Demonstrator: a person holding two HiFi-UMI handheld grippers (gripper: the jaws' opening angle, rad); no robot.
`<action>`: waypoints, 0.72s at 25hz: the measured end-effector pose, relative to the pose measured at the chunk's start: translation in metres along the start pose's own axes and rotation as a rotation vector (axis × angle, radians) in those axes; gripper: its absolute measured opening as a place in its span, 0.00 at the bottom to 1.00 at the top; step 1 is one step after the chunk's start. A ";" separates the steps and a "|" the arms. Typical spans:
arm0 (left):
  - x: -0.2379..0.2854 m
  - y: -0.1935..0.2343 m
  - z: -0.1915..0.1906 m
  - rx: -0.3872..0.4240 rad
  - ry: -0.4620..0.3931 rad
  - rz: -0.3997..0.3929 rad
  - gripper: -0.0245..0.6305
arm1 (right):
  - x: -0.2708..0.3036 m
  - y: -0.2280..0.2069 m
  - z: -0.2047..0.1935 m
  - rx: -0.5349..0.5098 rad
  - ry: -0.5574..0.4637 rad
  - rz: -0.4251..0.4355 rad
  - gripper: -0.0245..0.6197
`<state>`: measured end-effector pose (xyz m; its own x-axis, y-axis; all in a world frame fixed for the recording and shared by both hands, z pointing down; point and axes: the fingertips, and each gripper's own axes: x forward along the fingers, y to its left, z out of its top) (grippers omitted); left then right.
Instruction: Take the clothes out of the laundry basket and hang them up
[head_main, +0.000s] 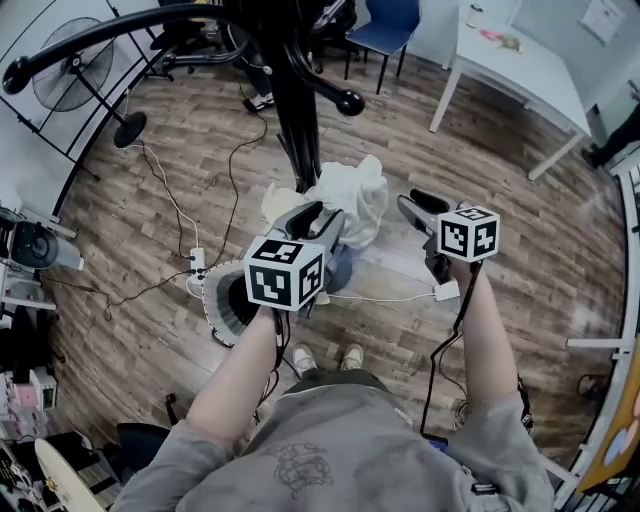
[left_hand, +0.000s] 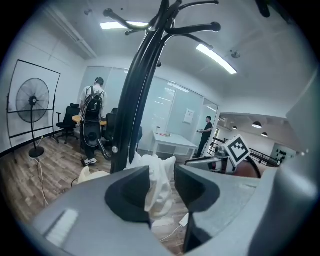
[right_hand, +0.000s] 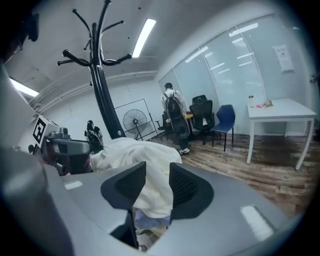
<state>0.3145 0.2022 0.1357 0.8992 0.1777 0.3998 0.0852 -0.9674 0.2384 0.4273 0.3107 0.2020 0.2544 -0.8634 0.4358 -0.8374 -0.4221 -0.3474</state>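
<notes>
White garment (head_main: 352, 200) held up beside the black coat stand (head_main: 295, 110)

Head view: the garment is bunched at frame centre, with the stand's pole just at its 11 o'clock. The left gripper (head_main: 322, 215) meets it from 7 o'clock, jaws closed to a narrow gap on a fold of the white cloth. The right gripper (head_main: 410, 205) sits just beside it at 3 o'clock, jaws well apart and not pressing; its own view shows cloth in the gap. The laundry basket (head_main: 222, 310) is on the wood floor (head_main: 520, 230) at the garment's 7 o'clock, partly hidden under the left gripper
</notes>
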 end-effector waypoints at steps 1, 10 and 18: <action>-0.003 -0.002 0.003 0.019 -0.011 -0.003 0.27 | -0.008 0.011 0.009 -0.020 -0.033 -0.002 0.29; -0.046 -0.006 0.044 0.116 -0.137 -0.014 0.17 | -0.077 0.100 0.075 -0.148 -0.267 -0.006 0.13; -0.104 -0.006 0.079 0.208 -0.252 0.013 0.05 | -0.121 0.165 0.100 -0.248 -0.379 -0.004 0.08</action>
<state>0.2542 0.1754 0.0226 0.9764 0.1405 0.1640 0.1360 -0.9900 0.0382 0.3062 0.3180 0.0088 0.3783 -0.9217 0.0860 -0.9150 -0.3864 -0.1163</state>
